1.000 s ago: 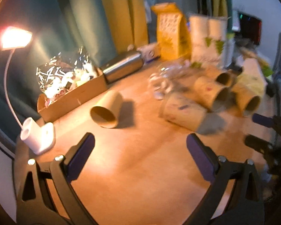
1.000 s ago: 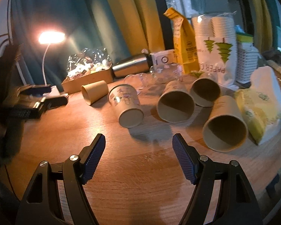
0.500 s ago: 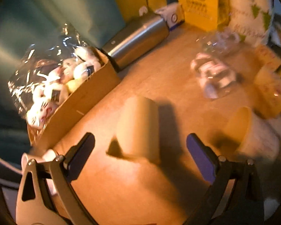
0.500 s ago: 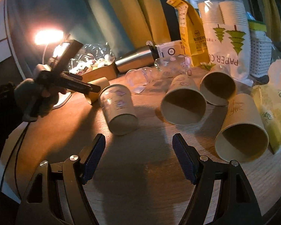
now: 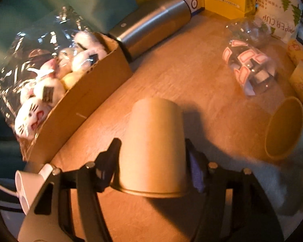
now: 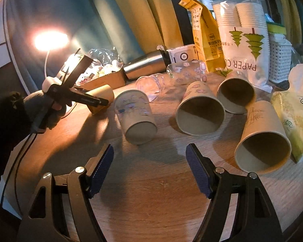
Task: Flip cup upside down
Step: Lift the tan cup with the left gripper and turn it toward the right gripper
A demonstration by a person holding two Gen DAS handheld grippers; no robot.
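A plain tan paper cup lies on its side on the wooden table, its open rim toward the camera. My left gripper is shut on it, one finger on each side near the rim. In the right wrist view the same cup shows at the far left, held by the left gripper. My right gripper is open and empty above the table's near part, in front of a printed paper cup lying on its side.
Several more paper cups lie on their sides at the right, with clear plastic cups behind. A cardboard box of toys, a steel flask, a yellow bag, a paper-cup pack and a lamp line the back.
My left gripper moved forward to the tan cup and shut on it. My right gripper stayed open and nearly still.
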